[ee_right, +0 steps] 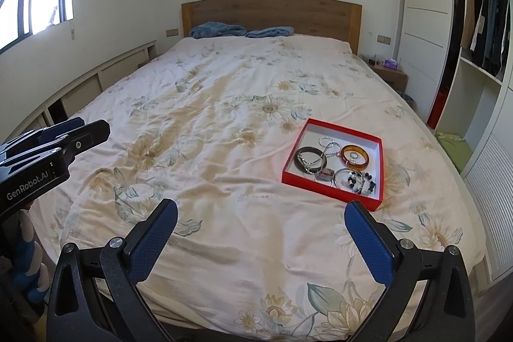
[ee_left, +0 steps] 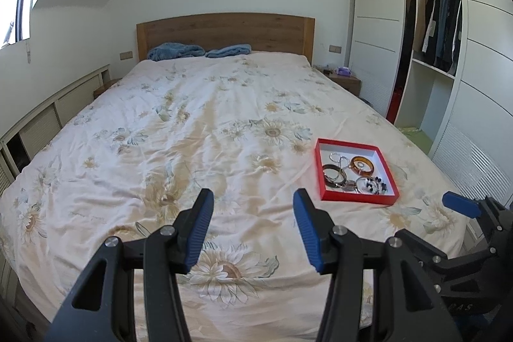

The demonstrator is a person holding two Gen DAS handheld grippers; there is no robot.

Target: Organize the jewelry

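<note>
Bedroom light falls on a wide bed (ee_right: 224, 124) under a cream floral cover. Both grippers hang over its near end, angled down toward the fabric. The left gripper (ee_left: 253, 207) has its blue pads spread wide with only bedding between them; the right gripper (ee_right: 261, 221) is spread likewise and holds nothing. Just beyond the right gripper's tips, toward the wardrobe side, lies one red tray (ee_right: 333, 191) on the cover, apart from both grippers. Inside it are an amber bangle (ee_right: 355, 156), a dark bangle (ee_right: 310, 160), a silver chain (ee_right: 330, 148) and a beaded bracelet (ee_right: 356, 180), crowded together. Two blue pillows (ee_right: 218, 29) rest against the wooden headboard (ee_right: 272, 12). An open wardrobe (ee_right: 481, 31) with hanging clothes stands to the right.
</note>
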